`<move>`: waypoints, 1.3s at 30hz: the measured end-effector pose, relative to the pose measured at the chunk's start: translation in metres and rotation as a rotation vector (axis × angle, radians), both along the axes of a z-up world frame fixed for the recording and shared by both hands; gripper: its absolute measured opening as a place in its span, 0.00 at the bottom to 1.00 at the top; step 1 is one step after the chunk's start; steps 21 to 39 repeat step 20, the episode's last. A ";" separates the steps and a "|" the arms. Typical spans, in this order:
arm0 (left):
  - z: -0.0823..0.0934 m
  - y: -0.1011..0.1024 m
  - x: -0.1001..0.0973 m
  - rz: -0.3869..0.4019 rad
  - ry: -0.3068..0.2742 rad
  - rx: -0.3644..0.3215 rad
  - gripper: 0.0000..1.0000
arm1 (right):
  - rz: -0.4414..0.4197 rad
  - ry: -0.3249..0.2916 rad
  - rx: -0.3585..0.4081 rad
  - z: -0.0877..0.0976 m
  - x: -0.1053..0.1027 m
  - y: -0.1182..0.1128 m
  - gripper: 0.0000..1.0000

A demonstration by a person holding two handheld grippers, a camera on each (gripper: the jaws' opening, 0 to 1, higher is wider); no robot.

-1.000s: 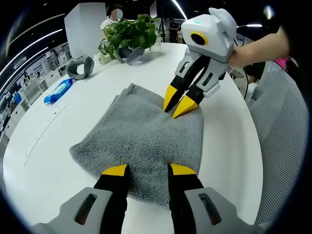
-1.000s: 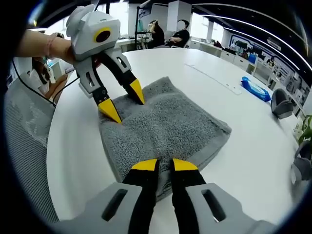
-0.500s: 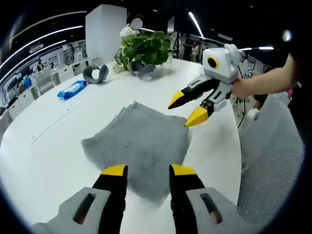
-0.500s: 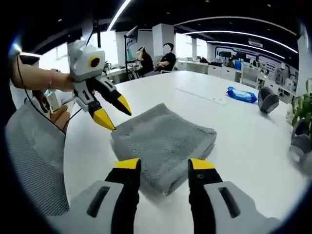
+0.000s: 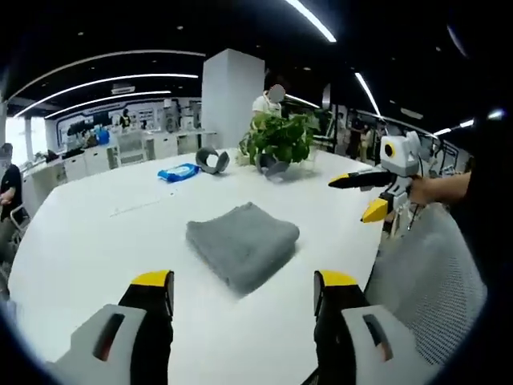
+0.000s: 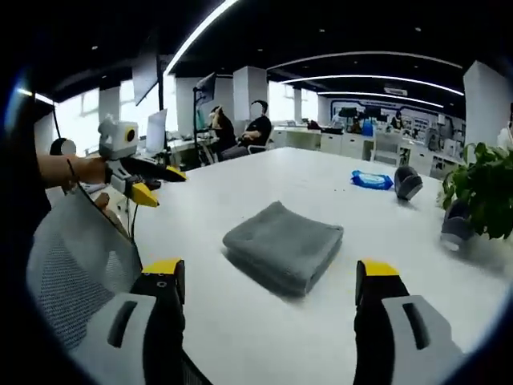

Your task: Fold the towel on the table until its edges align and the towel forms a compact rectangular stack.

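- Both jaws are wide open: left gripper (image 5: 240, 289), right gripper (image 6: 271, 277).
- Neither one holds anything.
- Folded gray towel (image 5: 243, 243) lies on the white table (image 5: 96, 241), well apart from both.

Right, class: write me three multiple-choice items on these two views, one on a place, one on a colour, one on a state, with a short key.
1. Where does the folded grey terry towel lie?
A. on the round white table
B. on the mesh chair
C. in the left gripper

2. What colour is the flat wipes packet beyond the towel?
A. red
B. blue
C. green

3. How do the right gripper jaws stand?
A. shut on the towel
B. shut on nothing
C. wide open

Key: 1 A, the towel rests flat on the tabletop, apart from both grippers. 2 B, the packet is blue in both views. 3 C, the yellow tips stand far apart with nothing between them.
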State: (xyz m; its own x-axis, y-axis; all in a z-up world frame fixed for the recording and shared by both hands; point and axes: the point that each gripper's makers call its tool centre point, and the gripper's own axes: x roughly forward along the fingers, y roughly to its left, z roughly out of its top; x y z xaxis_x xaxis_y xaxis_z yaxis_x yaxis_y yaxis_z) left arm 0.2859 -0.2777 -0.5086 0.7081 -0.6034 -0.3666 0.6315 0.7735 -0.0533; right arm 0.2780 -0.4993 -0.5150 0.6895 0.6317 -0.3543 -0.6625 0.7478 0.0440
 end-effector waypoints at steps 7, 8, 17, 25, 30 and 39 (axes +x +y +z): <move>0.019 0.020 -0.018 0.135 -0.108 0.050 0.90 | -0.016 -0.049 -0.056 0.003 -0.027 -0.001 0.94; 0.022 0.022 -0.020 0.148 -0.132 0.071 0.90 | -0.018 -0.046 -0.057 0.000 -0.031 0.000 0.94; 0.004 0.034 -0.025 0.183 -0.132 0.151 0.85 | -0.048 -0.040 -0.190 -0.021 -0.038 -0.012 0.85; -0.003 0.028 -0.031 0.111 -0.149 0.225 0.85 | -0.060 -0.055 -0.161 -0.015 -0.038 -0.011 0.86; -0.003 0.028 -0.031 0.111 -0.149 0.225 0.85 | -0.060 -0.055 -0.161 -0.015 -0.038 -0.011 0.86; -0.003 0.028 -0.031 0.111 -0.149 0.225 0.85 | -0.060 -0.055 -0.161 -0.015 -0.038 -0.011 0.86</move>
